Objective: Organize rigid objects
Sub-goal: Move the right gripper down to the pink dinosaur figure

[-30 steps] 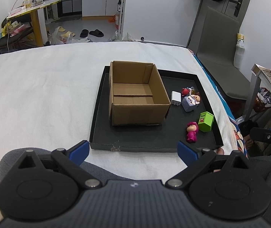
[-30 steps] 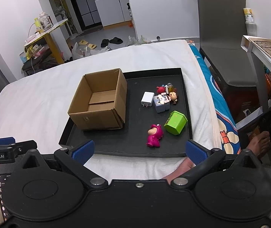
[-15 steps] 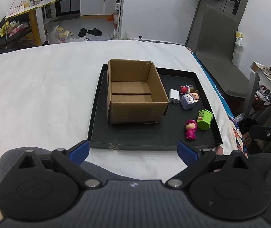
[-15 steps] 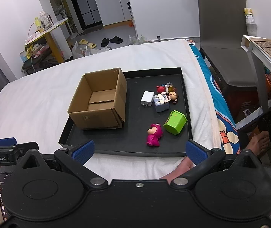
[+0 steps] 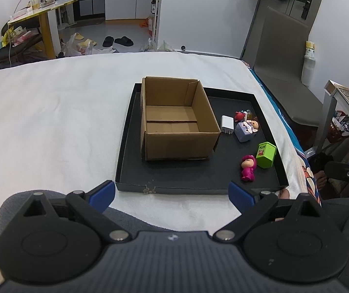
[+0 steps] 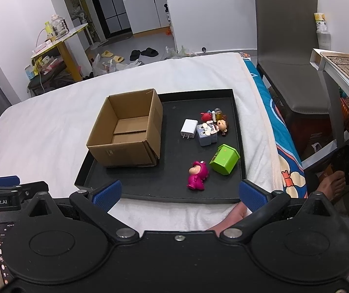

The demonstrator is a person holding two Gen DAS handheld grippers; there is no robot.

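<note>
Both grippers hang released and empty short of the near rim of the black tray [image 6: 238,131]: the right gripper [image 6: 179,192] has its blue pads spread wide with nothing between them, and the left gripper [image 5: 172,194] is just as wide open. No toy is in the cardboard box [image 6: 125,131] yet, so the step in hand looks like a first pick. The pink figurine [image 6: 197,174] lies nearest the right gripper and well clear of its neighbours, so it is probably the easiest start: close across its narrow body, lift it clear, then release low inside the box. The green bin-shaped toy [image 6: 224,162] lies tipped on its side just beside it. Farther back, the white charger [image 6: 189,128], the grey cube toy [image 6: 207,135] and several small figures crowd together, touching; how many there are is hard to make out. The tray rests on a white-covered bed [image 5: 52,122].
</note>
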